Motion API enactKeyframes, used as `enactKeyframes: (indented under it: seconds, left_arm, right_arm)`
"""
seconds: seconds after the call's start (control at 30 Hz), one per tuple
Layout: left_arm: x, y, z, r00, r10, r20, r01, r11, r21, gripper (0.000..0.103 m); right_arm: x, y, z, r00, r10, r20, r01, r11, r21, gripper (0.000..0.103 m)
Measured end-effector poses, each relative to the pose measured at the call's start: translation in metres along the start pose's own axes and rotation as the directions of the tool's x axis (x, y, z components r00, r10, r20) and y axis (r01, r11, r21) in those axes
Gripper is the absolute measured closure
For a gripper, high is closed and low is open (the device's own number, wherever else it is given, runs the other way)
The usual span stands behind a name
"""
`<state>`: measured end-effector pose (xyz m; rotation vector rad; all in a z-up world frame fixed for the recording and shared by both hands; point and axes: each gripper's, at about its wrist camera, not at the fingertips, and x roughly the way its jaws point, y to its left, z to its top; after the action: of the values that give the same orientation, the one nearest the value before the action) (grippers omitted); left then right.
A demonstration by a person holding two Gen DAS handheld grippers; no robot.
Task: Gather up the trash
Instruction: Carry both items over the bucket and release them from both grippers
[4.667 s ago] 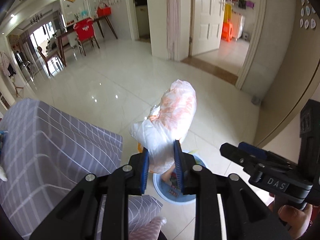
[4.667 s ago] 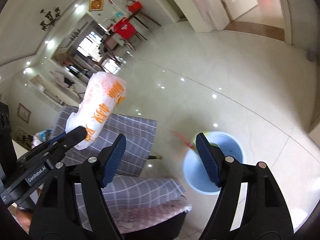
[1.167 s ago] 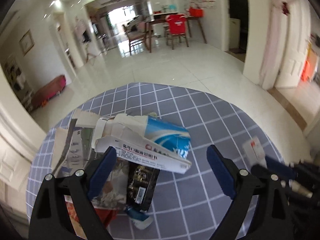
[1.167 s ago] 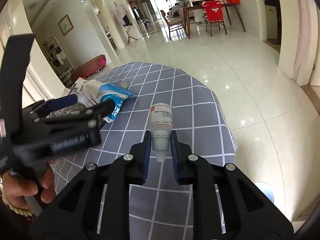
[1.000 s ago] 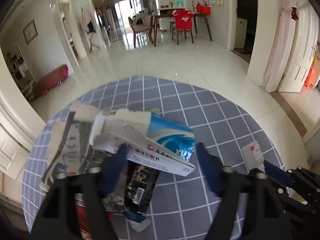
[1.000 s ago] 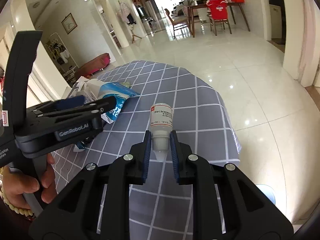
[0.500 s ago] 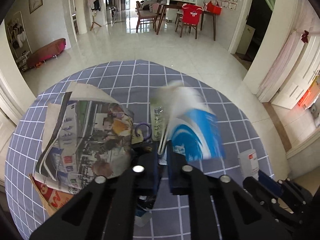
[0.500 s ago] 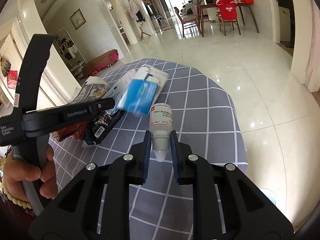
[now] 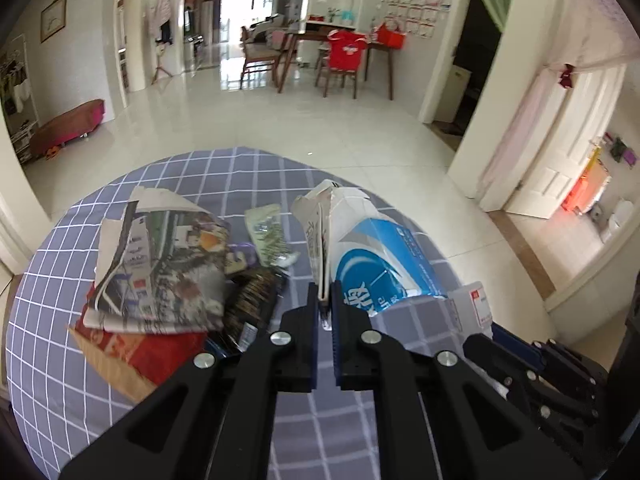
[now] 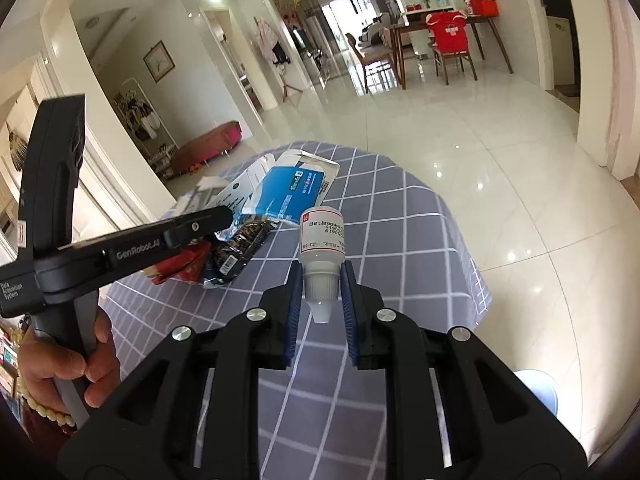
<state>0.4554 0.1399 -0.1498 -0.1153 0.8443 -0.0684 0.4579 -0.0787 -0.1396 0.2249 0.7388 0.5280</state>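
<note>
A torn blue-and-white carton (image 9: 372, 256) was clamped edgewise in the left tongs (image 9: 325, 312) above the checked tabletop (image 9: 248, 168) while a small white bottle (image 10: 322, 240) was pinched by its cap in the right tongs (image 10: 320, 300), both apparently lifted clear for carrying to the bin (image 10: 536, 390).

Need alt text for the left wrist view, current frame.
The left gripper is shut on the edge of a flattened blue-and-white carton, held above a round table with a grey checked tablecloth. To its left on the cloth lie a folded newspaper, a red paper and a dark wrapper. Behind is a tiled room with a dining table.
</note>
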Motion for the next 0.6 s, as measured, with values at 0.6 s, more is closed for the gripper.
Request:
enactKeyframes:
  seconds: [0.6]
  left_arm:
    - [0.003,-0.207,-0.078,0.955,-0.268,-0.126,0.292,0.925,0.242,0.098]
  right_arm:
    - [-0.166,-0.124,-0.093,0.949,-0.291,0.12,0.26,0.939,0.227,0.084]
